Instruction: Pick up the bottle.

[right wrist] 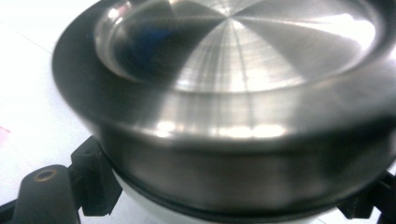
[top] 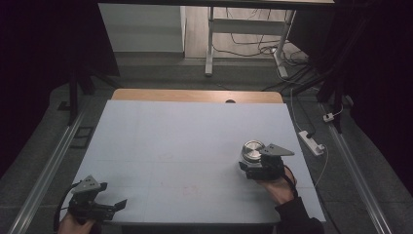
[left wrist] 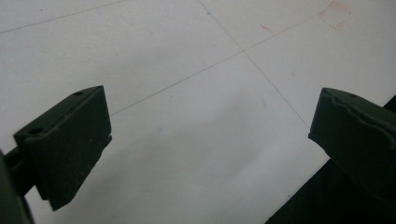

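A small round container with a brushed steel lid (top: pixel 253 149) stands at the right of the pale table mat (top: pixel 185 131). My right gripper (top: pixel 250 161) comes at it from the near side and is shut on it. In the right gripper view the steel lid (right wrist: pixel 233 88) looms close, with a black ring and a white body under it, and my right gripper (right wrist: pixel 231 189) has a black jaw at each side of that body. My left gripper (top: pixel 111 196) rests near the front left corner, open. In the left gripper view my left gripper (left wrist: pixel 210 135) has nothing but bare mat between its jaws.
A wooden table edge (top: pixel 195 95) with a small dark hole runs along the back of the mat. On the floor to the right lie a white power strip (top: pixel 311 142) and cables. White desk legs (top: pixel 210 44) stand farther back. Faint red marks (left wrist: pixel 336 16) show on the mat.
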`<state>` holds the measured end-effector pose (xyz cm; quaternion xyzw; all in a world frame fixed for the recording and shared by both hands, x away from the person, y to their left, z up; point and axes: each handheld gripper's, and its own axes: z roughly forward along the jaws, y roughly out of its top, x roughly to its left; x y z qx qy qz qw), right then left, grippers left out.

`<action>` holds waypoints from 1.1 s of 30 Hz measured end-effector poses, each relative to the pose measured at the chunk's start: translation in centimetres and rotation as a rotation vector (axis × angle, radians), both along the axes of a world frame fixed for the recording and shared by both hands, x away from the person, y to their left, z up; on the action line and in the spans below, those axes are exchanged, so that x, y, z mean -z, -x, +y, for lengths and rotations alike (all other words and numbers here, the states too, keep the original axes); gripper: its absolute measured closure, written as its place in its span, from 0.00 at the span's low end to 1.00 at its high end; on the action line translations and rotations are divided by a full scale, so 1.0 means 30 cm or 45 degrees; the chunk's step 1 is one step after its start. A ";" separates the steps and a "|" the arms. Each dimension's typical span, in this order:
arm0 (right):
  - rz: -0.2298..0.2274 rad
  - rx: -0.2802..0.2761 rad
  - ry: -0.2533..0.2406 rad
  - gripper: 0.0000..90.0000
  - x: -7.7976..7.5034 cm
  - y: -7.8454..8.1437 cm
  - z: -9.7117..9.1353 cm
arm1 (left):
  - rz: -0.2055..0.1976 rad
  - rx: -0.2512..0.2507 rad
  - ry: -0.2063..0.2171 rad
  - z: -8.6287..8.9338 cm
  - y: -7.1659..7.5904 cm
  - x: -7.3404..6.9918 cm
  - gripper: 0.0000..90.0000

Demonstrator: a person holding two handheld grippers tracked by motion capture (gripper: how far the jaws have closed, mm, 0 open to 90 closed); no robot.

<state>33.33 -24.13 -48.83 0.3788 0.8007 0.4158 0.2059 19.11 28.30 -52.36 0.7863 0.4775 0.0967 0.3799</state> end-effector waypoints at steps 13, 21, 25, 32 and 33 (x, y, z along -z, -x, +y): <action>-0.013 -0.090 -0.021 0.17 -0.021 0.030 0.066 | 0.002 0.000 -0.003 0.000 -0.001 0.000 0.00; -0.011 -0.158 -0.050 0.17 -0.029 0.049 0.118 | 0.006 0.002 -0.001 0.000 -0.002 0.001 0.00; -0.013 -0.189 -0.046 0.17 -0.029 0.057 0.146 | 0.005 -0.001 -0.008 -0.002 -0.001 0.001 0.00; -0.022 -0.253 -0.049 0.17 -0.033 0.074 0.199 | 0.005 0.000 -0.006 -0.002 -0.001 0.001 0.00; -0.023 -0.264 -0.049 0.17 -0.034 0.076 0.206 | 0.005 0.001 -0.006 -0.002 -0.001 0.001 0.00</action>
